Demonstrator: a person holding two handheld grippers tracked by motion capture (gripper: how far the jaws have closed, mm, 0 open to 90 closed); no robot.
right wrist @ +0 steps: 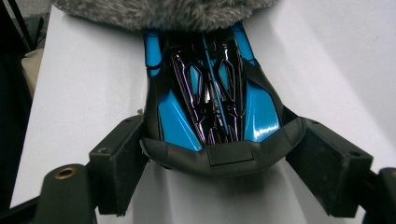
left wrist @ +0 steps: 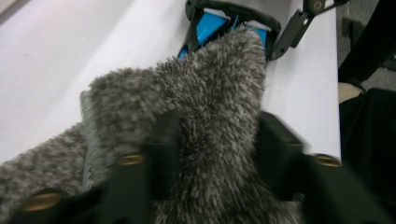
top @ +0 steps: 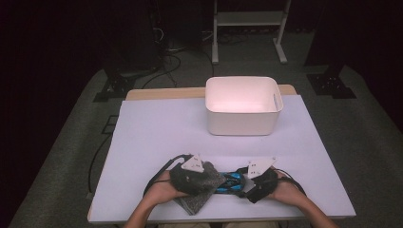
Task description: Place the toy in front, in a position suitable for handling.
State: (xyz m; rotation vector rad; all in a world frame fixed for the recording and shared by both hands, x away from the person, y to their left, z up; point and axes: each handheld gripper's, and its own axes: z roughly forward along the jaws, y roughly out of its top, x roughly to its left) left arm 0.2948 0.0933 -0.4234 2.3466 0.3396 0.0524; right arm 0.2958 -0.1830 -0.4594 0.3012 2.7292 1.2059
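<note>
Blue-black toy car (right wrist: 212,112) lengthwise betw. grippers: right gripper (right wrist: 215,161) clamps rear; left gripper (left wrist: 212,154) pinching fuzzy grey cloth (left wrist: 205,107) over nose.

Front of toy car (right wrist: 212,102) hidden under grey cloth (right wrist: 163,11). Cloth cut off at top edge there. Left gripper (left wrist: 212,154) jaws blurred, half buried in pile.
</note>
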